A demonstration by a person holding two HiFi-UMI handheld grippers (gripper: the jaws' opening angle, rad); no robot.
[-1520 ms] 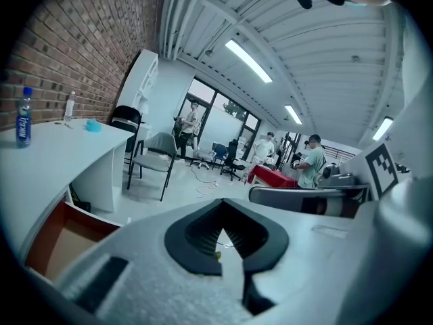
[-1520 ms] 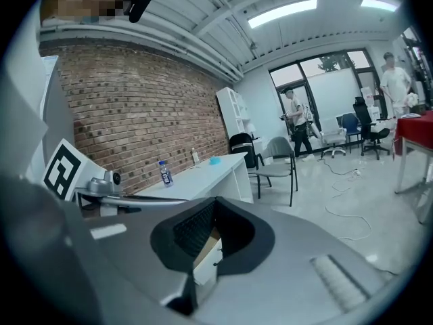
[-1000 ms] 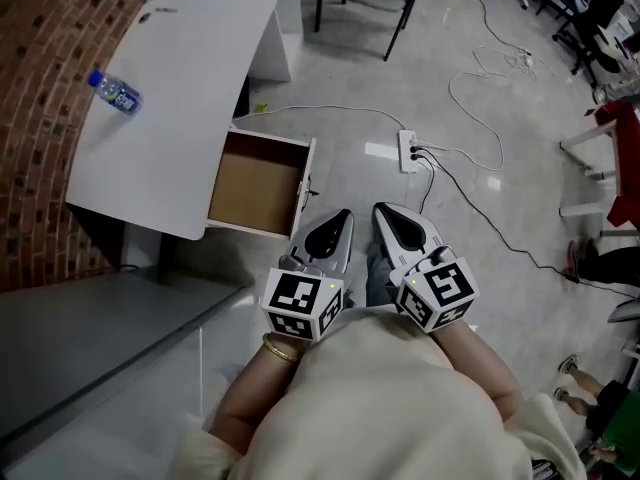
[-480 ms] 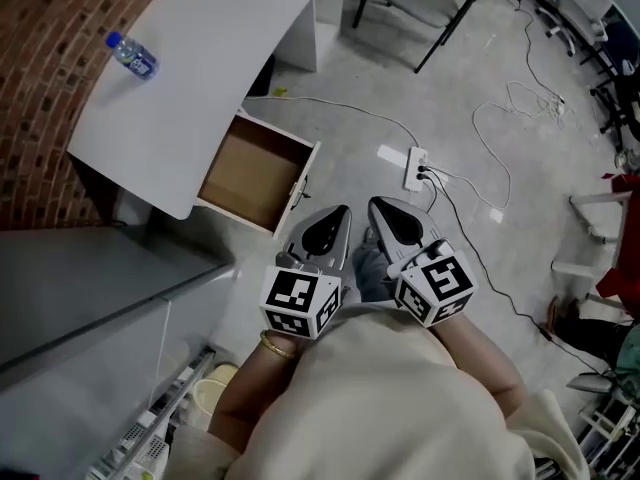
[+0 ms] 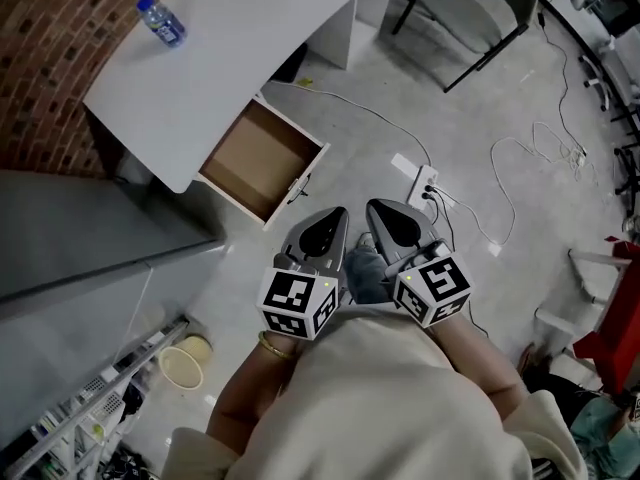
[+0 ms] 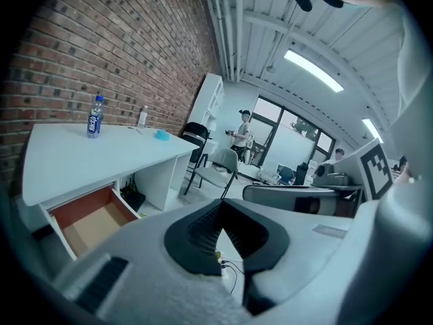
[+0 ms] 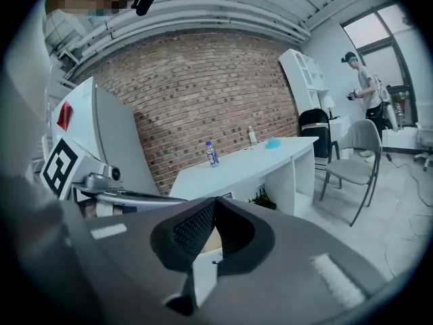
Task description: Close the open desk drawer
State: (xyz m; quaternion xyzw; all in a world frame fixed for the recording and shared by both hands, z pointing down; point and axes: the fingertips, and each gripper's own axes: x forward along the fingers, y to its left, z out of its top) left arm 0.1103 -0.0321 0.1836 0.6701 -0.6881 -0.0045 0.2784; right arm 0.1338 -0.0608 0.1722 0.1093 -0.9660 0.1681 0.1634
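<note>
Jaws closed on nothing, drawer open ahead

Both pairs of jaws are pressed together with nothing between them, as the left gripper and the right gripper each show in their own views. In the head view the two sit side by side, just in front of the person's body, with their tips pointing toward the white desk. The left tip is near the drawer's front panel but does not touch it, and a strip of floor lies between them.

The drawer is pulled well out from under the desk edge and shows only its bare brown bottom. A water bottle stands on the desktop by the brick wall. On the floor at lower left is a pale round tub; what is inside it cannot be made out. A power strip with its cables lies on the floor beyond the right gripper.

Since a second ago the desk and drawer have slid up and to the right in the head view and now look more turned. The tub has come into sight. The drawer is as far open as before, and the grippers stay closed and side by side.
</note>
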